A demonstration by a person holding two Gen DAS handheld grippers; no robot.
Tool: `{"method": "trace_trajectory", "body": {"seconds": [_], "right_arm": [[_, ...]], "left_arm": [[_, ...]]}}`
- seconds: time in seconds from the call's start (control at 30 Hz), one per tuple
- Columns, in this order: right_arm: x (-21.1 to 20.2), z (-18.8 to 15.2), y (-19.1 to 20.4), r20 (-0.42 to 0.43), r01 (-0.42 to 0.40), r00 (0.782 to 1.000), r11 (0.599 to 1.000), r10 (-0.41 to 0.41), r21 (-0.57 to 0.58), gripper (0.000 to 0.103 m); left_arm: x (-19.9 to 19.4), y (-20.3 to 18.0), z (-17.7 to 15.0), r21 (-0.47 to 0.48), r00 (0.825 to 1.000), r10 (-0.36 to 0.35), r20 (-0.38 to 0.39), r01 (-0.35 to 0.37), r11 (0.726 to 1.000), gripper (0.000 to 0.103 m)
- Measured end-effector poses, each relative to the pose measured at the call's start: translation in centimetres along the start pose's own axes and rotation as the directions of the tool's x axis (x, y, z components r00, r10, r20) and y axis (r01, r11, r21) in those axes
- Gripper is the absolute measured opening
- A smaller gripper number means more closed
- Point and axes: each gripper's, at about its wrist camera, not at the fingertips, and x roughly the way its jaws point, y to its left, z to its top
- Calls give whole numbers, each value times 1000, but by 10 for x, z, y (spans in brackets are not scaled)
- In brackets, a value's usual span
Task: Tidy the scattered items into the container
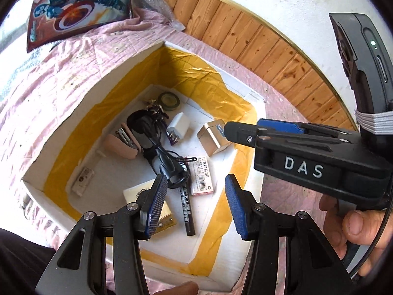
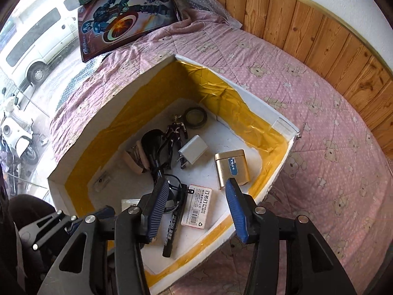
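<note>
A white foam box (image 1: 56, 135) (image 2: 103, 127) lined with yellow tape sits on the pink bedspread. Inside lie a gold tin (image 1: 213, 137) (image 2: 231, 167), a white charger (image 1: 178, 125) (image 2: 194, 150), a staples box (image 1: 201, 178) (image 2: 197, 207), a black marker (image 1: 187, 212) (image 2: 172, 231), a black cable bundle (image 1: 157, 147) (image 2: 154, 152), a tape roll (image 1: 169, 100) (image 2: 195, 118), a small figure (image 2: 175, 132) and a pink stapler (image 1: 121, 145). My left gripper (image 1: 196, 206) is open and empty above the box. My right gripper (image 2: 196, 209) is open and empty over the box; it shows in the left wrist view (image 1: 294, 147).
A comic-print toy box (image 1: 81, 7) (image 2: 122, 22) lies at the far end of the bedspread (image 2: 307, 135). A wood-panelled wall (image 1: 258, 39) (image 2: 319, 36) runs along the right. A window with vehicles outside (image 2: 32, 49) is on the left.
</note>
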Motion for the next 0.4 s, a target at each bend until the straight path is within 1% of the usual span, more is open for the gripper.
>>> {"method": "trace_trajectory", "body": {"seconds": [0.1, 0.2, 0.33, 0.4], "right_arm": [[-20, -15, 14, 52, 22, 998, 997, -19, -69, 58], [-35, -31, 29, 94, 59, 995, 986, -44, -156, 58], [-55, -46, 44, 153, 106, 986, 969, -72, -225, 58], [-66, -50, 47, 188, 126, 979, 962, -81, -243, 59]], "left_arm": [[-12, 0, -6, 30, 999, 6, 31, -7, 1000, 60], [-24, 0, -12, 57, 999, 14, 48, -16, 998, 62], [-36, 5, -22, 66, 997, 34, 67, -39, 997, 63], [-39, 8, -24, 64, 997, 42, 63, -47, 997, 63]]}}
